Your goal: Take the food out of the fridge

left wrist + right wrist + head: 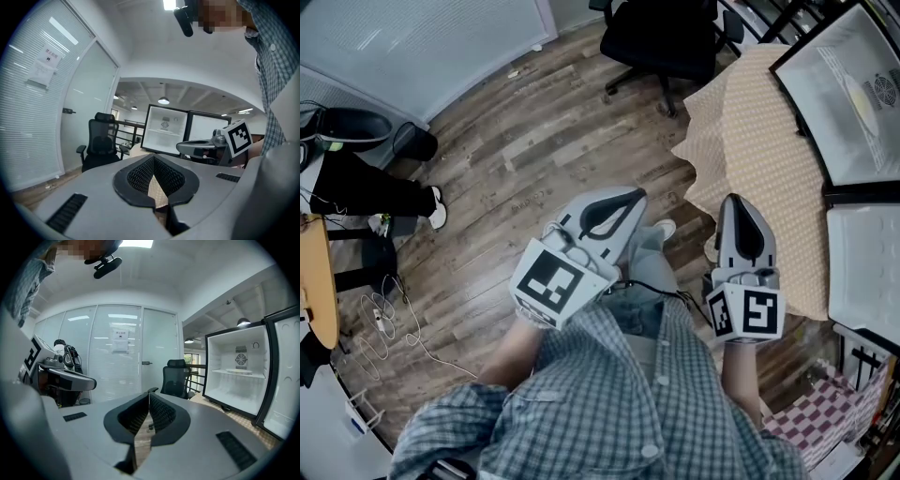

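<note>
A wood-plank floor [534, 141] fills the left and centre of the head view, with a black office chair [661, 37] standing on it at top centre and white cables [389, 323] lying at lower left. At upper right, a table under a tan checked cloth [750, 141] carries the open fridge [825, 112].

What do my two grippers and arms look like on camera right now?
The left gripper and right gripper are light grey wedge-shaped shells tapering to a point, with black ribbed pads lining the jaws. Each carries a white cube with black square markers at the back. The person wears a blue-grey and white checked shirt.
</note>
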